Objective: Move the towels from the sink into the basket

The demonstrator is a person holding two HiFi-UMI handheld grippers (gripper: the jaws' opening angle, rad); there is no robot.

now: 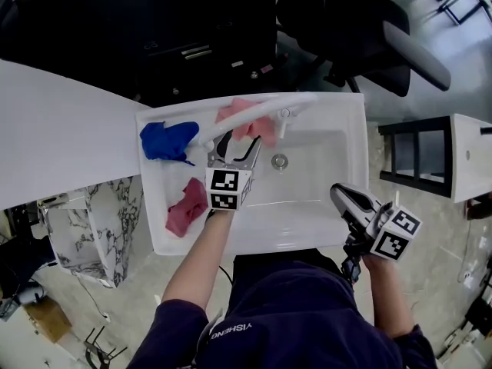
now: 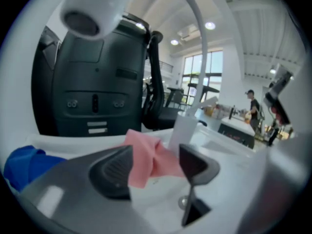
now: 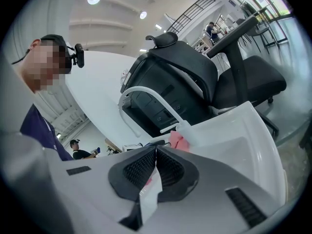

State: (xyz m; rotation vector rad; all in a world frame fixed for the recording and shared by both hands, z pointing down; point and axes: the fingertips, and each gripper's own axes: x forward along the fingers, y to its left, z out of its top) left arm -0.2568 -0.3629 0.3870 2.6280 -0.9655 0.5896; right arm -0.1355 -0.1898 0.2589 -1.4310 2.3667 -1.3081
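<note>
Head view | left gripper (image 1: pixel 238 141) agape | right gripper (image 1: pixel 338 193) closed | faucet (image 1: pixel 292 101) overlaps pink towel (image 1: pixel 237 107)

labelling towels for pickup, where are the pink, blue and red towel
pink towel (image 1: pixel 234 111), head view, its upper left part
blue towel (image 1: pixel 167 140), head view, its middle
red towel (image 1: pixel 187 207), head view, its middle

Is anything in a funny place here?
Yes. Three crumpled towels lie in the sink, an odd spot: a blue towel at the left, a pink towel by the faucet, a red towel at the front left.
</note>
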